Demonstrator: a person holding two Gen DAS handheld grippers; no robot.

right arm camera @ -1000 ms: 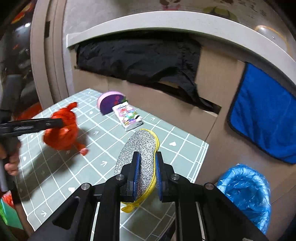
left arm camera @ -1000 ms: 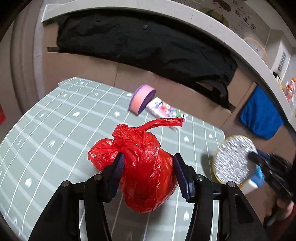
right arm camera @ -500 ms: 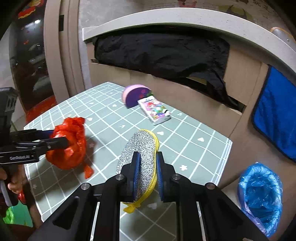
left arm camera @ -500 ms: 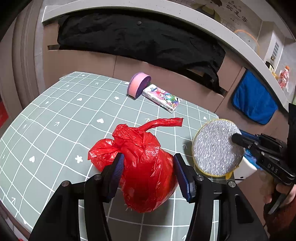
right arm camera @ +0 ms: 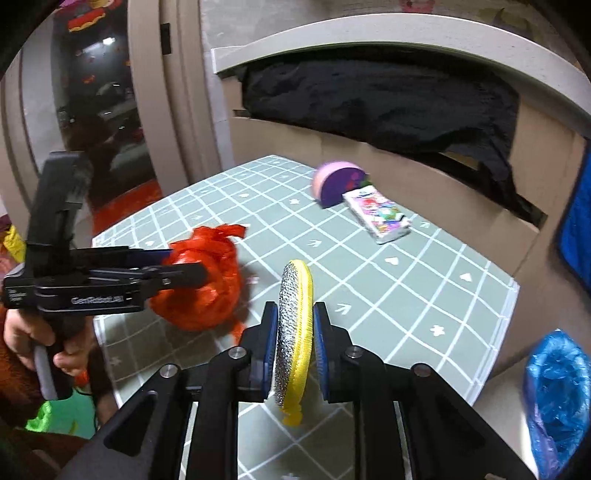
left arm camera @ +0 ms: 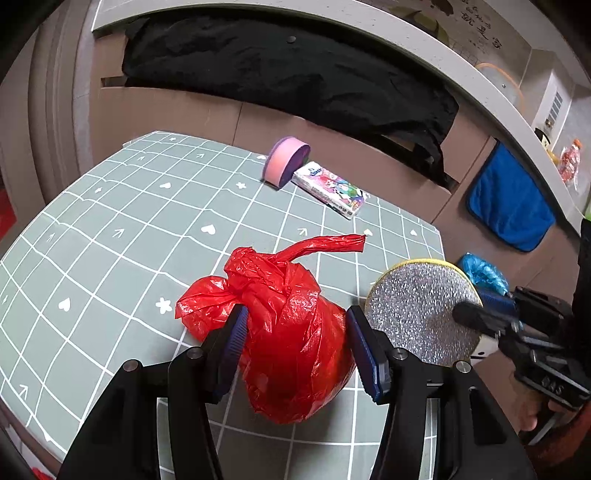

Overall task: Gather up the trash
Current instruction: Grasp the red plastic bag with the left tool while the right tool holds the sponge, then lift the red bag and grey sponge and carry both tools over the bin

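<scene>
From my right wrist feed I can read pale lettering, roughly "GenRobot.AI", along the black side of the left hand-held gripper (right arm camera: pixel 177 275), though blur softens the letters. In the left wrist feed the body of the right hand-held gripper (left arm camera: pixel 476 317) carries a short embossed mark that looks like "DAS", too dim for me to be sure, and the wall (left arm camera: pixel 476 26) at top right bears dark handwritten characters I cannot make out. The colourful tissue packet (left arm camera: pixel 328 188) on the surface has small blue print at one end, too small to read.
</scene>
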